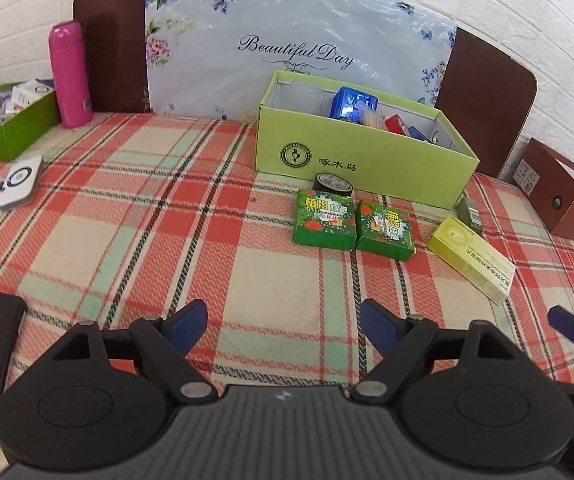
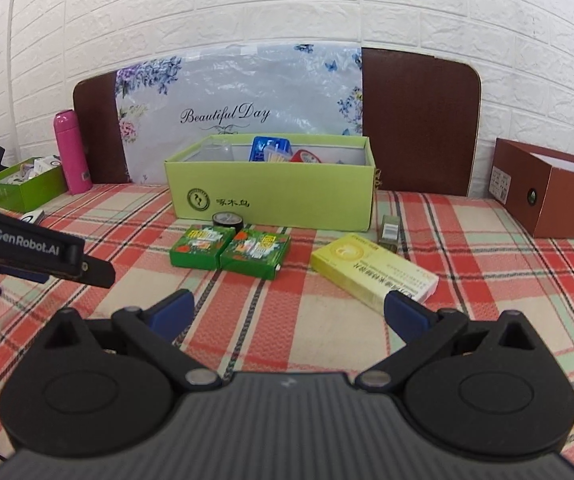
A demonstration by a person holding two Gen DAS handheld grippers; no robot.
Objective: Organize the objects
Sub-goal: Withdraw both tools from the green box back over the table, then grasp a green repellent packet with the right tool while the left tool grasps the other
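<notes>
A light green cardboard box point(image 1: 351, 160) point(image 2: 287, 204) stands on the plaid table and holds a blue item and other small things. In front of it lie a black tape roll point(image 1: 333, 184) point(image 2: 228, 221), two green packets point(image 1: 325, 220) point(image 1: 387, 226) point(image 2: 201, 246) point(image 2: 256, 252), a yellow medicine box point(image 1: 473, 258) point(image 2: 371, 270) and a small olive box point(image 1: 471, 214) point(image 2: 390, 232). My left gripper point(image 1: 283, 328) is open and empty, low over the cloth in front of the packets. My right gripper point(image 2: 287, 314) is open and empty, short of the yellow box.
A pink bottle point(image 1: 69, 76) point(image 2: 72, 152) and a dark green box of small items point(image 1: 7, 120) point(image 2: 23, 184) stand at the left. A white device point(image 1: 21, 182) lies near them. A brown box point(image 1: 567, 204) point(image 2: 551, 192) stands at the right. A floral board leans against the wall.
</notes>
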